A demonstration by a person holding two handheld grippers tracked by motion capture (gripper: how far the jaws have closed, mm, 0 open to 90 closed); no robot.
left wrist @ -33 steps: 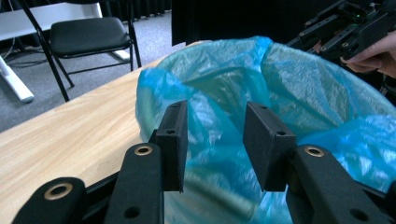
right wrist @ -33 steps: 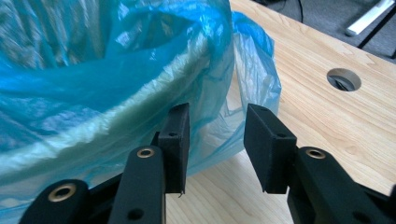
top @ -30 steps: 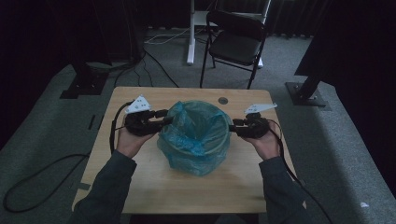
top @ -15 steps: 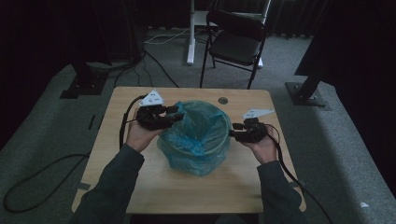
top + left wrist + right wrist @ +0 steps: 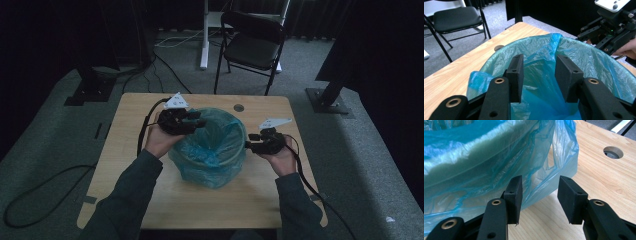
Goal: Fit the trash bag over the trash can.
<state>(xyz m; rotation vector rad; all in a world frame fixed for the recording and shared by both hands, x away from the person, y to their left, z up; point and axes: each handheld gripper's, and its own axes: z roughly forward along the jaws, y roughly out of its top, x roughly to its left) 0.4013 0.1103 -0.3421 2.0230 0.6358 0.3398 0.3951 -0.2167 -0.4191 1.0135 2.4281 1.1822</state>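
The left tool (image 5: 537, 77) stands with its jaws apart and nothing between them, poised over the near-left rim of a bin lined with a blue bag (image 5: 549, 57); in the left tool's view the two pads straddle open air above the liner's mouth, not touching the plastic. The right tool (image 5: 539, 200) is likewise parted and empty, held low at the bin's right flank, its jaws aimed at the loose overhang of liner (image 5: 559, 150) that drapes down the outer wall toward the surface (image 5: 604, 180). In the high view the left tool (image 5: 192, 121) sits at the rim's upper left and the right tool (image 5: 253, 145) just beside the rim's right edge, one to each side of the bin (image 5: 210, 150). Judgement: the opposed placement suits working the liner around the rim from both sides, whether seating it or gathering it; which of the two cannot be determined. The bin stands upright near the middle of the wooden surface (image 5: 150, 200), long axis vertical, mouth pointing up, rim roughly level. The liner is folded over the rim all round, with slack hanging on the right. A cable hole (image 5: 238, 107) lies in the surface behind the bin, and a folding chair (image 5: 250, 45) stands on the floor beyond.
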